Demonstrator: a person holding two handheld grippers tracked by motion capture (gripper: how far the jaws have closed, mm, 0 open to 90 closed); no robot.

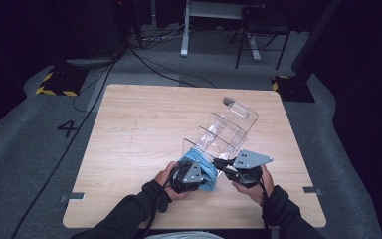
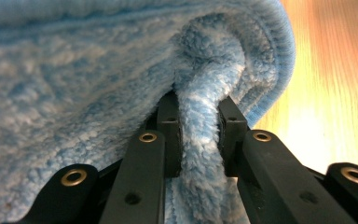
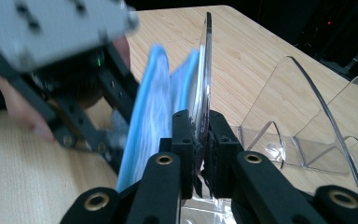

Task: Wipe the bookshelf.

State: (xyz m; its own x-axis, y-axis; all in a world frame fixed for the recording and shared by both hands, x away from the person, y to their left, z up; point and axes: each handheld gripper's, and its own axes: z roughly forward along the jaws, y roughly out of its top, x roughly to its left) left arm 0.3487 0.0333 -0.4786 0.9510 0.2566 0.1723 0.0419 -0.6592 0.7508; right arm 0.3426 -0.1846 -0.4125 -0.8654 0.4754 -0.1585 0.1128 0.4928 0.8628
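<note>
My left tongs (image 2: 199, 135) pinch a cloth (image 2: 98, 70) fold flat against the rack (image 1: 224, 132) panel; right tongs (image 3: 200, 140) clamp that panel's edge, steadying it.

I see a wooden table (image 1: 144, 129) on a grey carpet floor (image 1: 25, 149). A number 4 (image 1: 67, 128) is marked on the floor to the left of the table. A long black cable (image 1: 64, 154) runs across the floor past the table's left side. Beyond the far left corner I see a mat with yellow and black stripes (image 1: 54, 87). Another one (image 1: 291, 87) lies past the far right corner. At the back stands a black chair (image 1: 261, 32), and beside it a white desk leg (image 1: 185, 30). The rest back there is too dark to tell.
</note>
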